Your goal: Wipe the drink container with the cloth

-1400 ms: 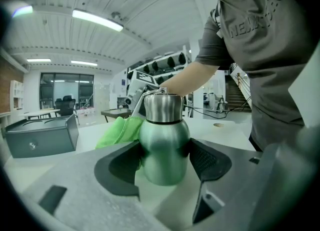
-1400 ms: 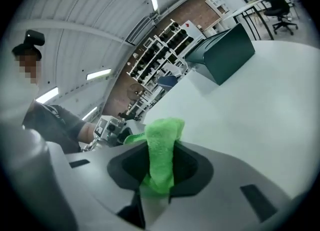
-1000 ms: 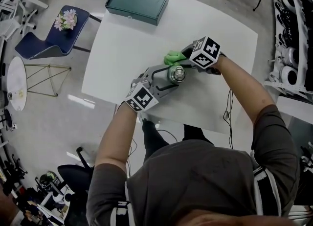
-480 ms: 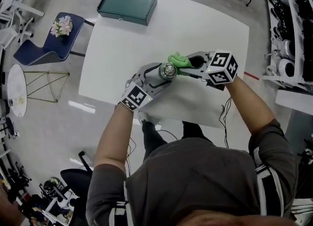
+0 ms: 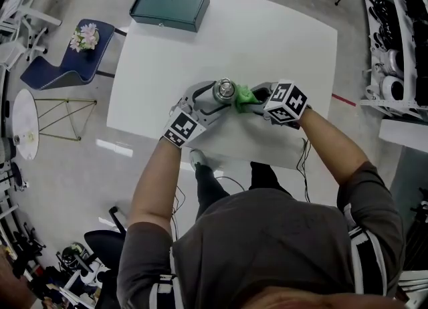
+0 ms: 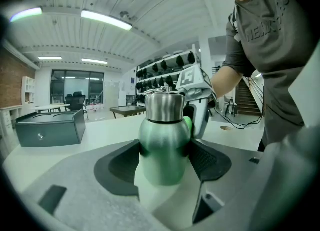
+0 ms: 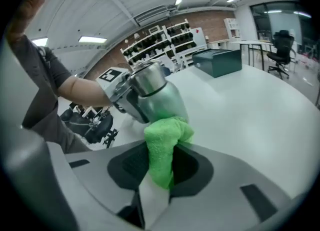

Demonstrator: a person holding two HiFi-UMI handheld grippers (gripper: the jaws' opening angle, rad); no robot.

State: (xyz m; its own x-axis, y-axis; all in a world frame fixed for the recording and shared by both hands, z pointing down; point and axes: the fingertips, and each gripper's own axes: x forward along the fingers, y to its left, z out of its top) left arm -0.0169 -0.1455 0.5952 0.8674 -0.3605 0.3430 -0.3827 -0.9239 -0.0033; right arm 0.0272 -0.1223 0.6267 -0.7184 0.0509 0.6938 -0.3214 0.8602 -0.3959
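Observation:
A pale green metal flask (image 6: 164, 145) with a steel neck and cap stands upright on the white table (image 5: 267, 40), gripped round its body by my left gripper (image 6: 164, 157), which is shut on it. In the head view the flask (image 5: 224, 91) sits at the table's near middle. My right gripper (image 7: 162, 162) is shut on a bright green cloth (image 7: 162, 145) and presses it against the flask's (image 7: 155, 95) side. From above, the cloth (image 5: 243, 95) lies just right of the flask, between it and the right gripper (image 5: 257, 97).
A dark green box (image 5: 170, 6) with two round recesses stands at the table's far left corner. A blue chair with flowers (image 5: 73, 50) is left of the table. Shelves with gear (image 5: 394, 33) line the right side. A cable (image 5: 304, 157) hangs off the near edge.
The right gripper with the cloth has swung from behind the flask round to its right side and drawn closer to me. The left gripper and flask shifted slightly left.

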